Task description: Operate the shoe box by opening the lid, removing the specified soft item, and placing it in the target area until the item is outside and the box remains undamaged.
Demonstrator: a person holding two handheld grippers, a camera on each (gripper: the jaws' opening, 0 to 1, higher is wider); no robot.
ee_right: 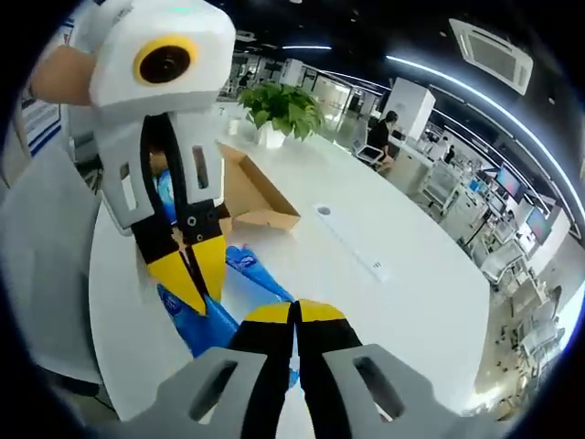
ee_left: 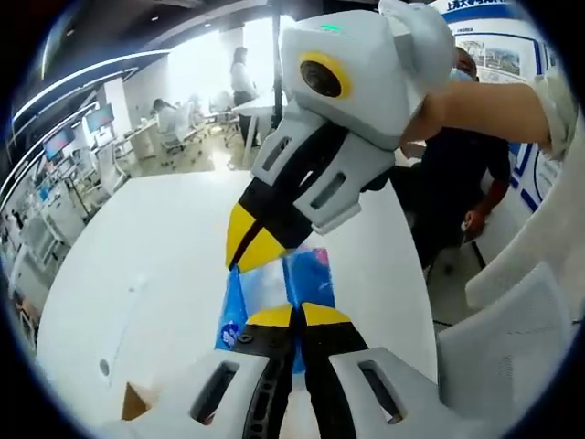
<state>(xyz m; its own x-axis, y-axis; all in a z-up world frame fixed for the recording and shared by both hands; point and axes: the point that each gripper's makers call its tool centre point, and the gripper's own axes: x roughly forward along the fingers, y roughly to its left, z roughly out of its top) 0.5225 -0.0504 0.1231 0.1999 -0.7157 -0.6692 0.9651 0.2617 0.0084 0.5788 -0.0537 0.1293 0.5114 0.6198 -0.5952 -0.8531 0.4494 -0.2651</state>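
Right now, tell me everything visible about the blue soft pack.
The blue pack looks like a glossy plastic-wrapped soft item with white print. It hangs stretched between both claws above the white table, outside the open cardboard box. The left claw pinches one end, the right claw the other.

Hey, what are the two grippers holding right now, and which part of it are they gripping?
Both hold the blue soft pack above the white table. The left gripper and the right gripper each pinch one of its edges, jaws shut, from opposite sides.

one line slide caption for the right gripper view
Both tools pinch the blue soft pack above the white table.
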